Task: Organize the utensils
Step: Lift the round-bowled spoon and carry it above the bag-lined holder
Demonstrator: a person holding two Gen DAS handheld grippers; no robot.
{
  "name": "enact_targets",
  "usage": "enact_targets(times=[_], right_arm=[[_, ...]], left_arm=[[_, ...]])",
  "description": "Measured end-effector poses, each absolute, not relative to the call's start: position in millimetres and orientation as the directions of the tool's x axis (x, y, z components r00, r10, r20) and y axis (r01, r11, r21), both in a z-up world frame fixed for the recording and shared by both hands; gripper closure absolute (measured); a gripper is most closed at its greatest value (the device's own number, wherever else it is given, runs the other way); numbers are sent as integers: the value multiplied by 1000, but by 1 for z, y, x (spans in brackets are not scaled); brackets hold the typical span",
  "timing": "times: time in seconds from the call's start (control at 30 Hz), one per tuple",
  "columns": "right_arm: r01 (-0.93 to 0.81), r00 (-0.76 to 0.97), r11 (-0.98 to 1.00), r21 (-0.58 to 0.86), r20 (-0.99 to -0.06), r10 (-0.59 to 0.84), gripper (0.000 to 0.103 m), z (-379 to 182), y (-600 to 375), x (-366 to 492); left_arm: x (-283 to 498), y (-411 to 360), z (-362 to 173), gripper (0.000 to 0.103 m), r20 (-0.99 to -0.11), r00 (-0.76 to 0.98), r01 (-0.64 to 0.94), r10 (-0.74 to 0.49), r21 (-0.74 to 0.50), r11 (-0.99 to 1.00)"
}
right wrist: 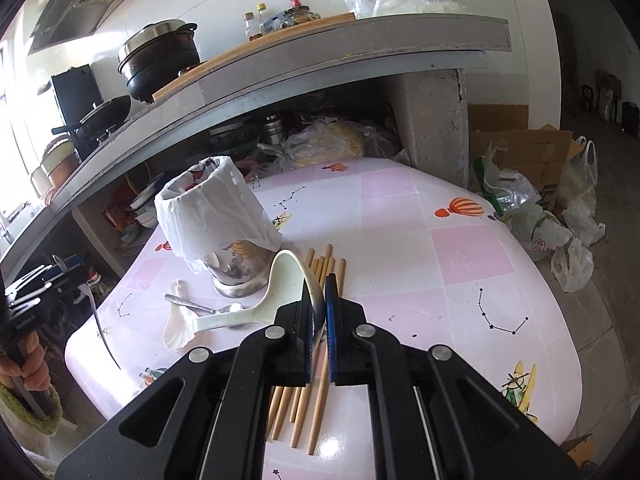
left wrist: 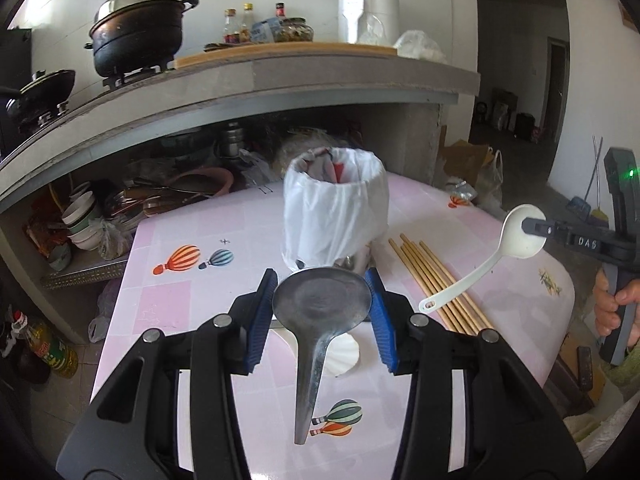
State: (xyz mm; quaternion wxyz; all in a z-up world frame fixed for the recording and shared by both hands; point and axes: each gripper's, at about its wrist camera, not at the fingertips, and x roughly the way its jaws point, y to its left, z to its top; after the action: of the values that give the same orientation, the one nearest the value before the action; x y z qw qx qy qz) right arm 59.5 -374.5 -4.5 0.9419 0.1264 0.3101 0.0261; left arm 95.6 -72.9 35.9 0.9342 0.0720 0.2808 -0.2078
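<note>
Both tongs grip: left tongs (left wrist: pixel 323 304) clamp a metal spoon (left wrist: pixel 320 312), right tongs (right wrist: pixel 319 300) a white ladle (right wrist: pixel 276 296).

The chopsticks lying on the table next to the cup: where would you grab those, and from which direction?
Grip the chopsticks across the middle of the bundle, coming down from above with the gripper set crosswise to their length. They lie flat and nearly parallel on the table, so a crosswise pinch could gather several. The end near the cup looks more crowded.

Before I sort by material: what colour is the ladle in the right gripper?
White ladle, clearest in the left wrist view.
</note>
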Motion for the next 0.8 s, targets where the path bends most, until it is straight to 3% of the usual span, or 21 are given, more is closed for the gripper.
enact_targets(times=[0.33,0.57,0.8], right_arm=[[-2,856,980,200,-507,105,97,32,-365,71],[4,903,986,165,-424,67,97,66,-369,78],[34,902,983,180,-429,47,97,68,-379,82]], left_arm=[[117,-60,97,60,-439,794,444,-420,-54,895],[183,-73,153,60,-375,785,476,-493,-144,868],[254,-114,171,60,-359,765,497,-535,-201,844]])
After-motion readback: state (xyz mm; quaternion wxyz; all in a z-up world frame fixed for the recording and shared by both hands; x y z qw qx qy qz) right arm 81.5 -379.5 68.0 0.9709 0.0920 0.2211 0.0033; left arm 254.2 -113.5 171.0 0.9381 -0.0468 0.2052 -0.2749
